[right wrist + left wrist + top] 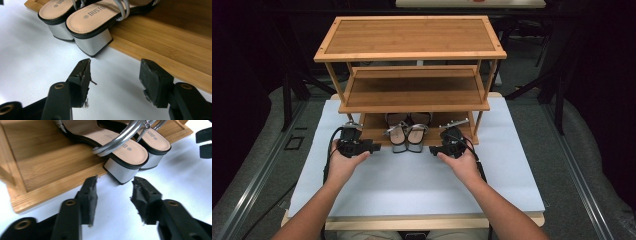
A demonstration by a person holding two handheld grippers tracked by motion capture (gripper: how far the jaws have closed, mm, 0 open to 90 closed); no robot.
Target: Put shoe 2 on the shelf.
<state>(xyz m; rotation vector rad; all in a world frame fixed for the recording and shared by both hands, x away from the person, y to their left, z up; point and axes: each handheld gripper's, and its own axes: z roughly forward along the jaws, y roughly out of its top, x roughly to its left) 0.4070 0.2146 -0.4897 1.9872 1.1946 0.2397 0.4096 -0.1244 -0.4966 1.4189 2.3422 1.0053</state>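
Dark surroundings frame a bench [512,190] covered with a white sheet, its wooden edge showing along the near side. On the sheet stands a three-tier bamboo shoe rack [412,60], its top and middle shelves bare. A pair of silver block-heeled sandals [407,132] sits on the lowest shelf, side by side and touching, toes pointing into the rack and heels toward the person. The heels overhang the front edge of that shelf and stand over the white sheet.

In the high view the person's forearms come in from the bottom. The left hand-held gripper [371,146] lies just to the left of the sandals, and the right hand-held gripper [433,149] just to their right, both in front of the rack and pointing inward toward the pair.

From the left hand-held gripper view, the left hand-held gripper [113,192] is released: its jaws stand apart with nothing between them, close in front of the nearest silver heel but not touching it. The sandals [127,150] show tan insoles and silver straps.

From the right hand-held gripper view, the right hand-held gripper [115,75] is likewise released, jaws wide and nothing gripped, with only white sheet between them. The sandals [92,22] rest just ahead on the shelf edge, clear of the pads.
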